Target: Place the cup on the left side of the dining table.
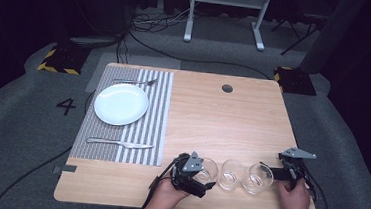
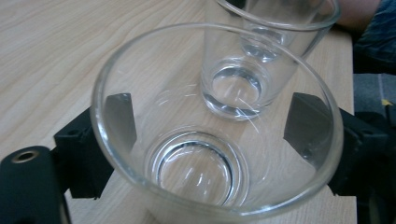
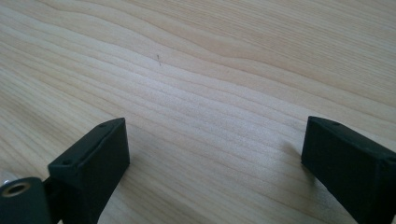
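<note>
Place: a recording studio or lab, not a home.
Surroundings: black curtains (image 1: pixel 26 1) on all sides.
Floor: grey carpet (image 1: pixel 15 136) with a taped number 4 (image 1: pixel 66 106) and loose cables (image 1: pixel 149 24).
Fixtures: yellow-and-black striped stand bases (image 1: pixel 59 59); white frame legs (image 1: pixel 226 12) behind.
Worktop: a lone wooden worktop (image 1: pixel 222 122) with a staged place setting.

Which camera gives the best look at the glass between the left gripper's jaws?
The left gripper view: the leftmost glass is seen close up, with a jaw at each side. The high view shows it small, partly behind the left gripper.
</note>
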